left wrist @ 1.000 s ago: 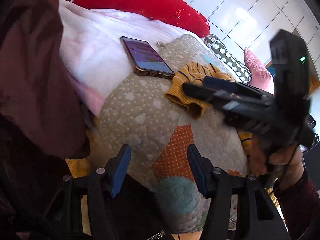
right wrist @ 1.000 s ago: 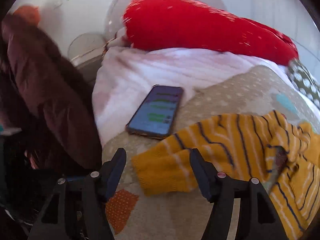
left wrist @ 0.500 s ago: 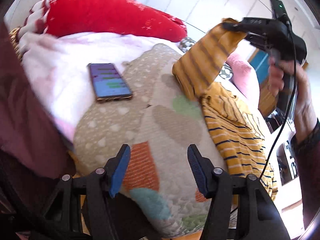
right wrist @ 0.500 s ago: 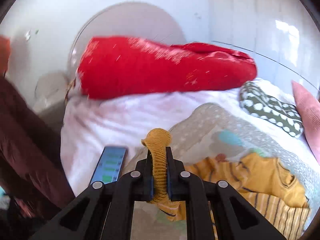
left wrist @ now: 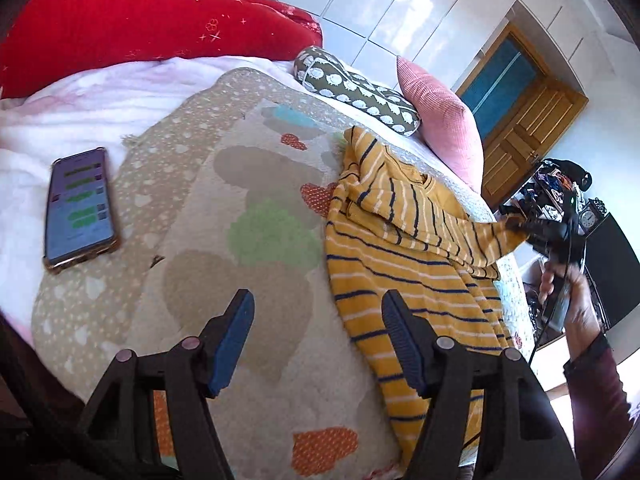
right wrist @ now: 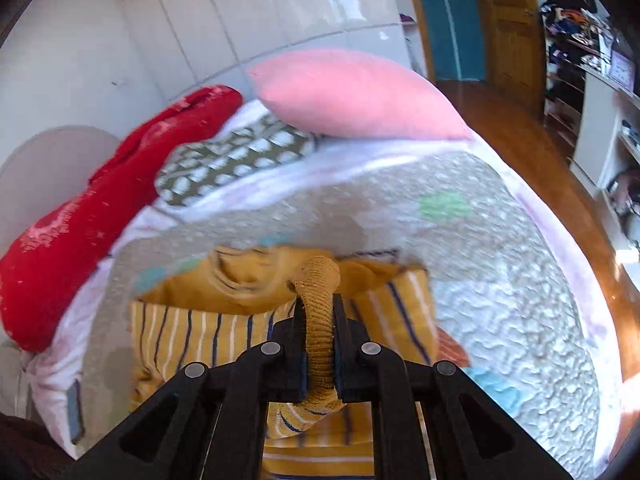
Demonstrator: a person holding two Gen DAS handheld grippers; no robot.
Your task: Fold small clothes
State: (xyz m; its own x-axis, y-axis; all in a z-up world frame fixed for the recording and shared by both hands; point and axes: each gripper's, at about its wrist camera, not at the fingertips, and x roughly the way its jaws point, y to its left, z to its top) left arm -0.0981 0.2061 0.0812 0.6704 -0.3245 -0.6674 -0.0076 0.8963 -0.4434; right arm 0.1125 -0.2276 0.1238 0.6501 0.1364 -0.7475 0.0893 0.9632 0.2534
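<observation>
**Sleeve cuff pinched and drawn across the striped sweater**

A small yellow sweater (left wrist: 404, 264) with dark and white stripes is spread on a patchwork quilt (left wrist: 224, 216) that covers the bed. Its body is laid flat along the quilt's right half in the left wrist view, with the neckline toward the pillows. One sleeve (left wrist: 444, 224) is folded across the chest and stretched out to the far side, where its ribbed cuff (right wrist: 318, 320) is clamped between the pads of the right gripper (right wrist: 319, 344). The jaws are opening very slightly, yet the cuff is still pressed between them and stands up out of them. The right gripper is gripped by a hand (left wrist: 568, 300) in a dark red sleeve, past the right edge of the bed.

The left gripper (left wrist: 316, 340) is held above the quilt, just beside the sweater's lower left edge. Its jaws are opening and nothing is caught between them; the blue pads are kept clear of the fabric.

A phone (left wrist: 78, 208) with a lit screen is left on the white blanket (left wrist: 80, 112), well apart from the sweater. At the head of the bed a red bolster (left wrist: 140, 20), a green patterned pillow (left wrist: 356, 88) and a pink cushion (left wrist: 440, 128) are lined up.
</observation>
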